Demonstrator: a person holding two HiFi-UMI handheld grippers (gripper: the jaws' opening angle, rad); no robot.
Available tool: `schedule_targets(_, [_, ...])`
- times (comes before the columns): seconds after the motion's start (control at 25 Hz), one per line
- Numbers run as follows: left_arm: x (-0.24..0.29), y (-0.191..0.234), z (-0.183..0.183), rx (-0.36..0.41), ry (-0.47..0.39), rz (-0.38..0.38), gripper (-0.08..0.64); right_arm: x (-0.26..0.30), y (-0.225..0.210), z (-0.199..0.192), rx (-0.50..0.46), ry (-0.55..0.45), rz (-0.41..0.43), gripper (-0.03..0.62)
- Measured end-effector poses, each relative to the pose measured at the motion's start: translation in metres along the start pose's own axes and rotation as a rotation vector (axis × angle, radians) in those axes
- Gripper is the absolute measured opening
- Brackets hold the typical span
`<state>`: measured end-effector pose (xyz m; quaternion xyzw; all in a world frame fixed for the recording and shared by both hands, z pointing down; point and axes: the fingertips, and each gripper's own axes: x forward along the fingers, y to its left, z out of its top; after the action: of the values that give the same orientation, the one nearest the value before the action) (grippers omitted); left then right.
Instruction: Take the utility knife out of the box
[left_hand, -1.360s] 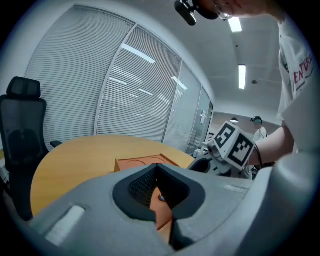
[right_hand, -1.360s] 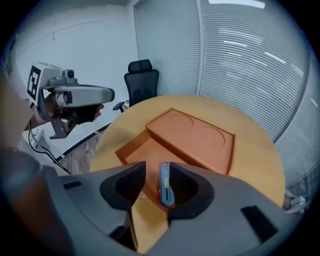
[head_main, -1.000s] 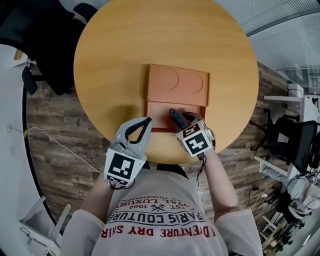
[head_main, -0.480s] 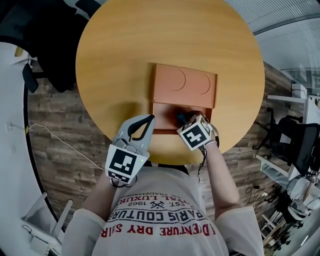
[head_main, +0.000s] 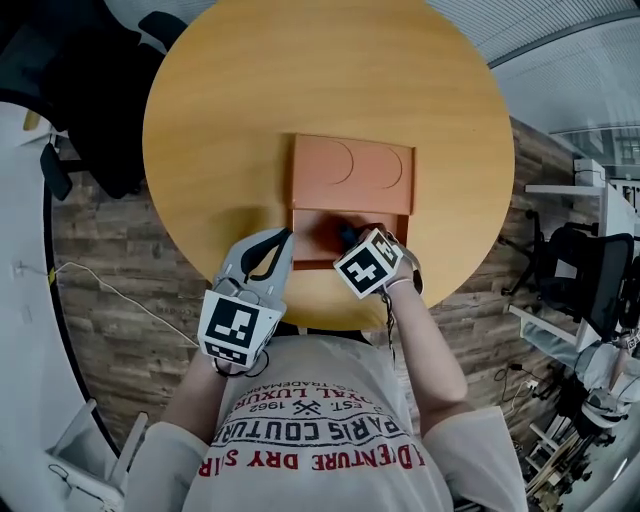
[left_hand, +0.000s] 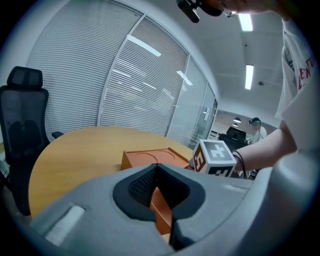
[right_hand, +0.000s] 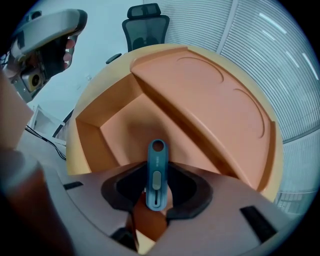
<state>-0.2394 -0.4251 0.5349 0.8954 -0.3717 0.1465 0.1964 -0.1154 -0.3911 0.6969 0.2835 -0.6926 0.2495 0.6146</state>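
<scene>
Orange box (head_main: 350, 170) lies mid-way on the desk (head_main: 220, 120) in the head view, bare wood all round; the right gripper (head_main: 348, 238) reaches into its open tray, cube shifted left since a second ago. Left gripper view: the left gripper (left_hand: 158, 175) is clenched, empty, beside the box's near corner. Right gripper view: jaws, just closing, grasp the teal utility knife (right_hand: 156, 175) inside the tray, clear of its walls.

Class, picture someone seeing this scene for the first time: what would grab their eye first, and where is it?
The orange box, its lid folded back, sits on the round wooden table close to the person. Inside it lies a blue-grey utility knife, and the right gripper, pointing down, has just been closing its jaws onto the knife's end. The left gripper pinches the box's left wall.
</scene>
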Motion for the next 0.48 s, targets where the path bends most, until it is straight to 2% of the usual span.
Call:
schedule_targets(0.2, [-0.007, 0.0, -0.002, -0.067, 0.003, 0.031, -0.006, -0.002, -0.003, -0.005, 0.001, -0.062, 0.006, 0.132])
schedule_targets(0.48, [-0.02, 0.002, 0.0, -0.059, 0.014, 0.119, -0.006, -0.016, -0.001, -0.003, 0.014, -0.121, 0.032, 0.13])
